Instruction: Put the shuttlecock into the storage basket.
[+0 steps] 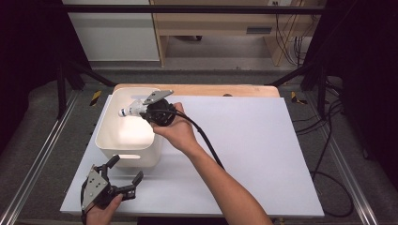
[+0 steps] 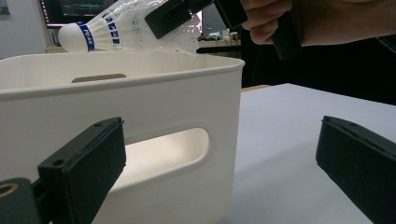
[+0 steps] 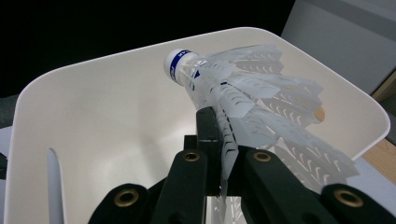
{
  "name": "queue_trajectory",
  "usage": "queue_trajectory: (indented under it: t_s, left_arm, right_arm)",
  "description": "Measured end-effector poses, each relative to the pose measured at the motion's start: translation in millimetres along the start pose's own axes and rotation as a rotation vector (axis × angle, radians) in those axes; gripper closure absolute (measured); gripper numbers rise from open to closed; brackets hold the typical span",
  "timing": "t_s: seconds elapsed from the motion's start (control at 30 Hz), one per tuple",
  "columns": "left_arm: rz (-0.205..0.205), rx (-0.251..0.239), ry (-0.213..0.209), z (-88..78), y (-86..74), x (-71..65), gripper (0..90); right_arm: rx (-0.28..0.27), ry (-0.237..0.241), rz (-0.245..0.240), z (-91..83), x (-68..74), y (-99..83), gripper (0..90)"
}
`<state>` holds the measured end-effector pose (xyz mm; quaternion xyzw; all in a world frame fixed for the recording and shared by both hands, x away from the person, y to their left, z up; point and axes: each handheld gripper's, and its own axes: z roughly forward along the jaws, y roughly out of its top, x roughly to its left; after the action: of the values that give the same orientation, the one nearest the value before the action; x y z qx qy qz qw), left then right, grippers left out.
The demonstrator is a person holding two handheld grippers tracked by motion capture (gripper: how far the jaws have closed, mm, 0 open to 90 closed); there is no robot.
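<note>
1. The table (image 1: 263, 154) is covered by a pale sheet; a strip of bare wood shows along its far edge; both forearms come in from the near side.
2. A white plastic bin (image 1: 112, 140) stands on the left part of the sheet; it has rounded corners and a slot handle in its near wall; the left gripper view shows that handle slot close up (image 2: 154, 154); the right gripper view looks down into its bare white inside (image 3: 107, 130).
3. The left gripper (image 1: 125, 173) rests low at the near left corner of the table, just in front of the bin; its jaws stand wide apart with nothing between them; one pad sits near the bin's wall, and I cannot tell whether it touches.
4. The right gripper (image 1: 143, 110) is held above the bin's far right corner, pointing left; its jaws are pinched narrow on the feather skirt of the shuttlecock.
5. The shuttlecock (image 1: 130, 110) hangs over the bin's opening, lying roughly level; its white cork tip with a blue band (image 3: 180, 63) points away from the gripper; the white feathers (image 2: 135, 28) fan back toward the jaws.
</note>
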<state>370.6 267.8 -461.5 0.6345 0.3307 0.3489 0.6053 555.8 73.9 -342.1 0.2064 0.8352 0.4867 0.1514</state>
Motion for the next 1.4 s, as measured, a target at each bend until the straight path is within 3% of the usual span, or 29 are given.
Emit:
queue_trajectory:
  t_s: [1.4]
  left_arm:
    - [0.004, -0.001, -0.004, 0.1, 0.2, -0.1, 1.7]
  right_arm:
    - [0.030, 0.017, 0.008, 16.9, 0.9, -4.5, 89.2]
